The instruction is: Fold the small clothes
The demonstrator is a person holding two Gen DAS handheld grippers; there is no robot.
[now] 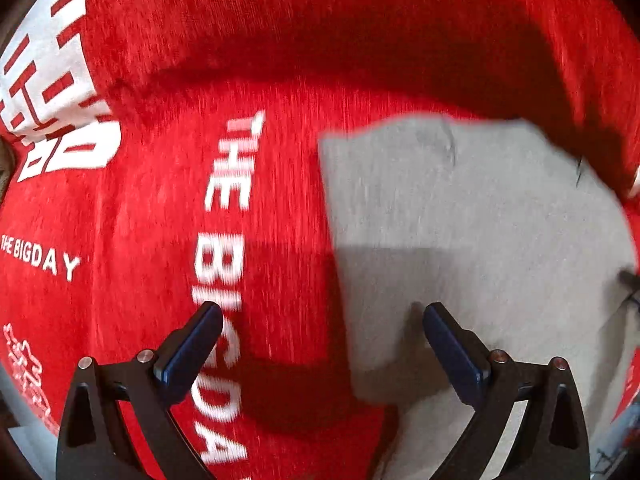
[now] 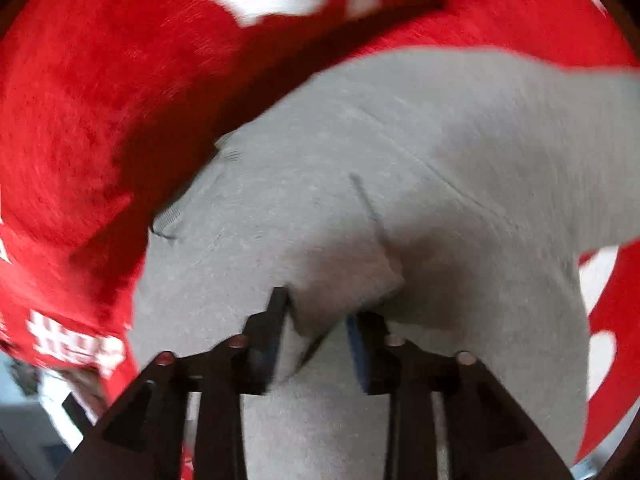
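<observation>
Grey jersey garment [image 2: 400,184] lies on a red printed blanket [image 1: 160,208]. Right gripper [image 2: 316,316], half shut, pinches a raised fold of it, likely to carry that edge over. Left gripper [image 1: 322,318] hovers wide open and empty at the garment's left edge [image 1: 332,240], with flat blanket free beside it.
</observation>
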